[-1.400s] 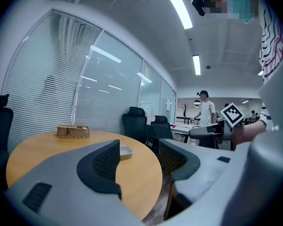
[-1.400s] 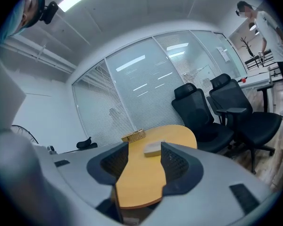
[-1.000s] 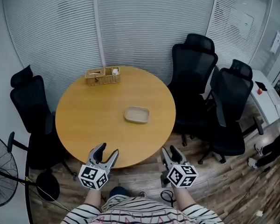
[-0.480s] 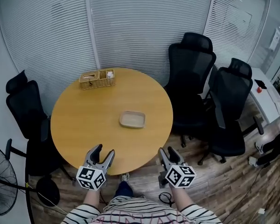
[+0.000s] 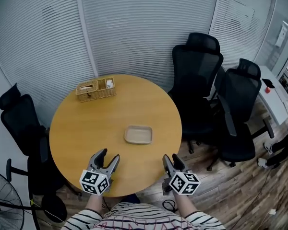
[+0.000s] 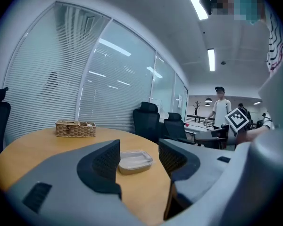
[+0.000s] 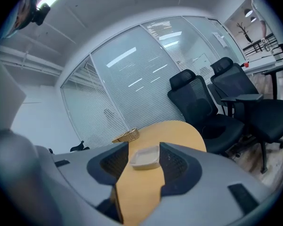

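Since both claws are empty, grip choice is open. The left claw (image 5: 109, 156) and right claw (image 5: 171, 159) hang over the near edge of the round wooden desk (image 5: 81, 123), each with jaws apart and nothing between them. Both gripper views confirm it: they look straight at the shallow beige rectangular tray (image 5: 138, 134), which sits well ahead of the jaws, not inside them.

Tray location: roughly mid-desk, flat, alone. It is well apart from the woven wicker basket (image 5: 96, 89) at the far edge. The black office chairs (image 5: 197, 71) are off to the right, not in the way.

Handling, my read:
- Light. Looks empty, with low thin walls and rounded corners.
- Probably thin plastic or pulp, can't tell which. Expect the wall to flex under a hard squeeze.
- The desk top looks smooth, so the tray will likely skate if nudged from one side.
- Not fragile, but the rim may crease.

Where to grab:
- Pinch the near long rim, one jaw inside and one outside, with a moderate clamp.
- Or span the short width, if the opening allows. Can't judge that from these views.
- Come down from above rather than pushing in sideways.
- Brace the opposite rim with the other claw if it slides.
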The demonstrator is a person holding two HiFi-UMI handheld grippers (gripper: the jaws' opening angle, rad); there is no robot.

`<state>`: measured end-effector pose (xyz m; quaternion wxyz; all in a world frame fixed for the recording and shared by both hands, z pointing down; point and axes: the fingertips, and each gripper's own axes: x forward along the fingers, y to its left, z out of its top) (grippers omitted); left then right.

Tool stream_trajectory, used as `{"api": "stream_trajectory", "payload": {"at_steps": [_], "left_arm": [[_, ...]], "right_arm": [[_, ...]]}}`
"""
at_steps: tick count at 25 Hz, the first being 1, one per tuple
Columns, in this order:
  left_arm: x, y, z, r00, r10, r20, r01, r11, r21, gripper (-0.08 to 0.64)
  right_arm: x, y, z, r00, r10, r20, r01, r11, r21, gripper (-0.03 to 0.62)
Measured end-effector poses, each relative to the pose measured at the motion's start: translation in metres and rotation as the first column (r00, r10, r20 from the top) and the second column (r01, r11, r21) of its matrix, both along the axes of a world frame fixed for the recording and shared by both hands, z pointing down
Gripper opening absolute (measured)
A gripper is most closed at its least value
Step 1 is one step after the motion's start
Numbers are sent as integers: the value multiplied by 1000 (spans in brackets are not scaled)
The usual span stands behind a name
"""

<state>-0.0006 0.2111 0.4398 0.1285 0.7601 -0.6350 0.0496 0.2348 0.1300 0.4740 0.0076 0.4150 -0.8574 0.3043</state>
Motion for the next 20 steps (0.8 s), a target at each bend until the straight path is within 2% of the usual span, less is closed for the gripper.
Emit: {"api": "stream_trajectory", "payload": {"at_steps": [11, 20], "left_arm": [[-40, -82, 34, 997, 80, -21, -81, 995, -66, 235], [-57, -130, 88, 987, 119, -104, -134, 981, -144, 235]], "right_arm": [[-55, -58, 42, 999, 33, -30, -35, 998, -59, 207], [-84, -93, 77, 994, 45, -96, -53, 995, -82, 207]]}}
